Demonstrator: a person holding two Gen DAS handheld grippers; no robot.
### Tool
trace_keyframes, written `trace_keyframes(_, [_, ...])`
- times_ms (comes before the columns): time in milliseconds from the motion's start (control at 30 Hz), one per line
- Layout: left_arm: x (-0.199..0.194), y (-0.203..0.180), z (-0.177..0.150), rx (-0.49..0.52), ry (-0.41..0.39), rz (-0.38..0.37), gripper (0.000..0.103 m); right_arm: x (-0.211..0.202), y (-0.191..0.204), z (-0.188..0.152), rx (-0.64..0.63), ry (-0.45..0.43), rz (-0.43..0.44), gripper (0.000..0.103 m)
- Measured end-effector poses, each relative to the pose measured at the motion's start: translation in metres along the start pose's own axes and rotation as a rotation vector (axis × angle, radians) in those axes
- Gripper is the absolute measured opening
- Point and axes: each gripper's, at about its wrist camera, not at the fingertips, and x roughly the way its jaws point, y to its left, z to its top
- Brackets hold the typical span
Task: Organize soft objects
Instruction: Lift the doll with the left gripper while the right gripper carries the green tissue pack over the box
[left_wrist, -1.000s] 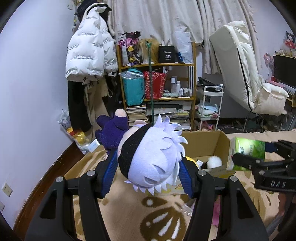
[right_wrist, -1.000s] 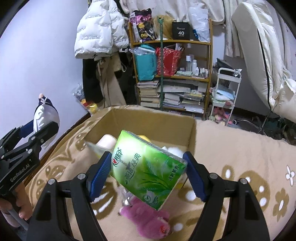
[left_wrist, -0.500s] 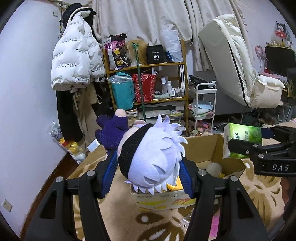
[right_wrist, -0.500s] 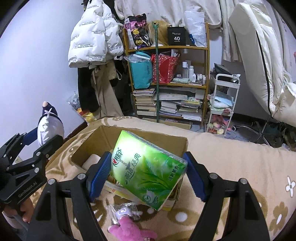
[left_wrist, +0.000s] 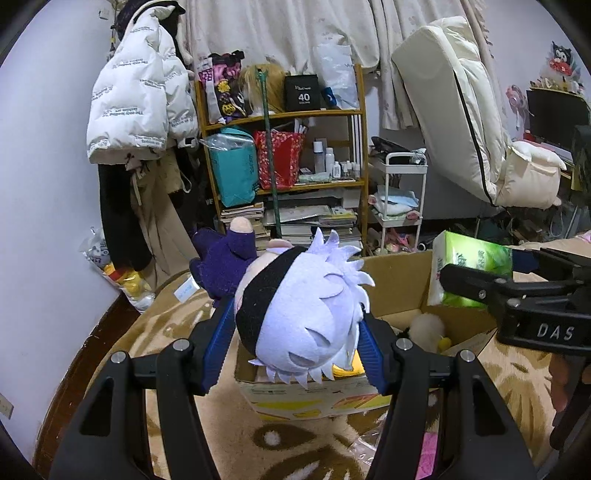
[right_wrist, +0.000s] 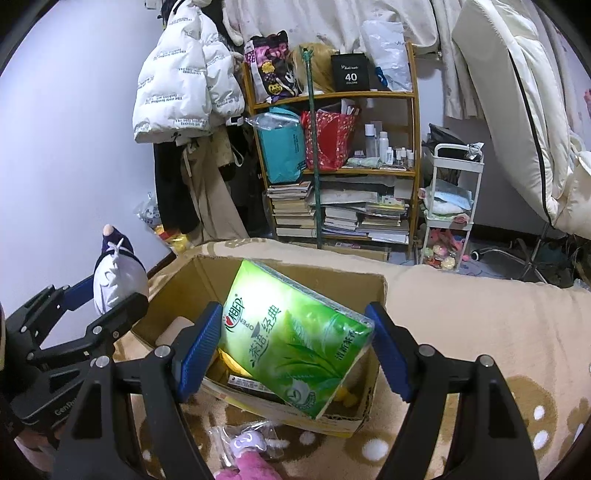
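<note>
The left hand-held gripper is clamped on a plush doll; the right hand-held gripper pinches a green tissue pack. Both have risen over the past second, now above the cardboard box on the bed, probably ready to drop in.

The white-haired felt plush doll looks matt and soft, its purple body fuzzy cloth. The green tissue pack has a glossy, smooth plastic wrap. The brown cardboard box is dull, rough paperboard. The beige patterned blanket is fleecy cloth. The gripper fingers are ribbed blue pads on matt black plastic with shiny metal screws.
</note>
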Motion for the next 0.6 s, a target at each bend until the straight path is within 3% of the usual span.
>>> trace_keyframes(600, [0.024, -0.005, -0.013, -0.028, 0.067, -0.034, 0.062, 0.019, -0.019, -0.016, 0.088, 0.032, 0.006, 0.083])
